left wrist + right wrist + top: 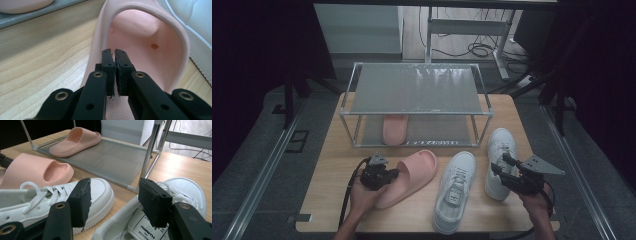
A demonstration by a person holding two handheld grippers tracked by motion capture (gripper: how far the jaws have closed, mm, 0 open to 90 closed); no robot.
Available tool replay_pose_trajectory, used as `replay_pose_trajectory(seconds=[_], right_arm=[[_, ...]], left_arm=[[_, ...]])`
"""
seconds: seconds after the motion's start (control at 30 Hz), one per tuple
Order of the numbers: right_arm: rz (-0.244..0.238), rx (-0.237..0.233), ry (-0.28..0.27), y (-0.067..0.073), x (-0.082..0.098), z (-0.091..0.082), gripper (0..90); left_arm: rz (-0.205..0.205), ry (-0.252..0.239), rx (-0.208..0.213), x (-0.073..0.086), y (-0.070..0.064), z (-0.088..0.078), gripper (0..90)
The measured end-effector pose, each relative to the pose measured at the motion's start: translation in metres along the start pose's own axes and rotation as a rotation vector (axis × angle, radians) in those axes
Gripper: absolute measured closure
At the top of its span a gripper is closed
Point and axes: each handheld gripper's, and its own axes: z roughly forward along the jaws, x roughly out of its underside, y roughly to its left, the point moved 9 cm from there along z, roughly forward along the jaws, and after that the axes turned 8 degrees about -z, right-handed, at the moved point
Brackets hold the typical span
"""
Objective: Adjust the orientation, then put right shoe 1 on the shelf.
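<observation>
My left gripper is pinched on the heel edge of the soft, light pink foam slide, lying near-left on the table. The rubbery rim flexes, so I'd grip deep. My right gripper hovers spread.

I see a metal rack on the wooden table, a second pink slide on its lower shelf, and two white sneakers lying right of it.
</observation>
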Motion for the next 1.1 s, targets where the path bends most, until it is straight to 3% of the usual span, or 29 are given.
replay_pose_trajectory(seconds=[0.3,0.5,0.83,1.1], right_arm=[[-0.002,0.000,-0.005,0.000,-0.002,-0.002,43.9],[-0.001,0.003,-0.005,-0.001,-0.001,-0.002,43.9],[-0.002,0.004,-0.006,-0.001,-0.001,-0.002,43.9],[-0.006,0.001,-0.011,0.000,-0.004,-0.002,43.9]], left_arm=[[-0.001,-0.036,0.057,0.002,-0.013,-0.023,79.9],[-0.009,-0.035,0.102,0.008,-0.020,-0.035,68.8],[0.019,-0.025,0.130,0.014,-0.035,-0.040,61.2],[0.020,-0.016,0.132,0.017,-0.039,-0.038,59.8]])
